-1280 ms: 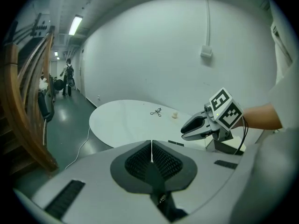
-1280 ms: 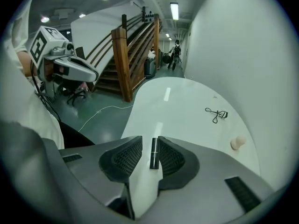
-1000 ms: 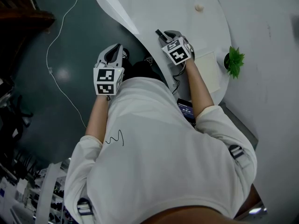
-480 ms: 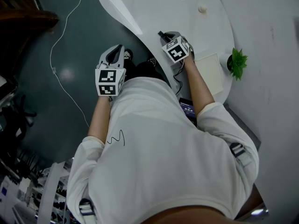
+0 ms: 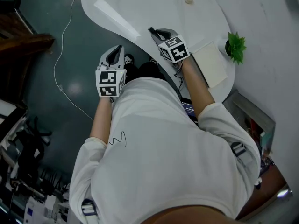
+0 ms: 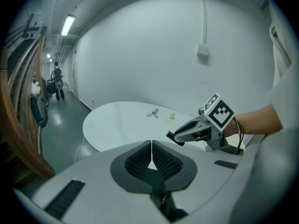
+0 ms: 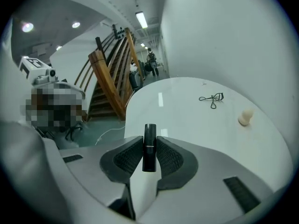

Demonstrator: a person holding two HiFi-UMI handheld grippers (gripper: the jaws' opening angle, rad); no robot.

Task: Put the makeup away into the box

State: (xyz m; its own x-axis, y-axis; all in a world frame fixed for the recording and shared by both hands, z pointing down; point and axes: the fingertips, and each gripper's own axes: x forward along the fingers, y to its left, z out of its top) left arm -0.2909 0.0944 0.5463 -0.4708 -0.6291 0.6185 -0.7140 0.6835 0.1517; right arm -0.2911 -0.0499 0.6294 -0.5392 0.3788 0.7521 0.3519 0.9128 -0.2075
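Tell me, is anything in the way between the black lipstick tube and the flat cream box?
Nothing visible. The right gripper has just closed its jaws on the black lipstick tube; the flat cream box lies right of it, only bare white table between.

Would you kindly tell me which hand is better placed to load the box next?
Right: the right tongs have just closed on the black tube, and the box lies beside them. The left tongs are shut, empty, over the floor.
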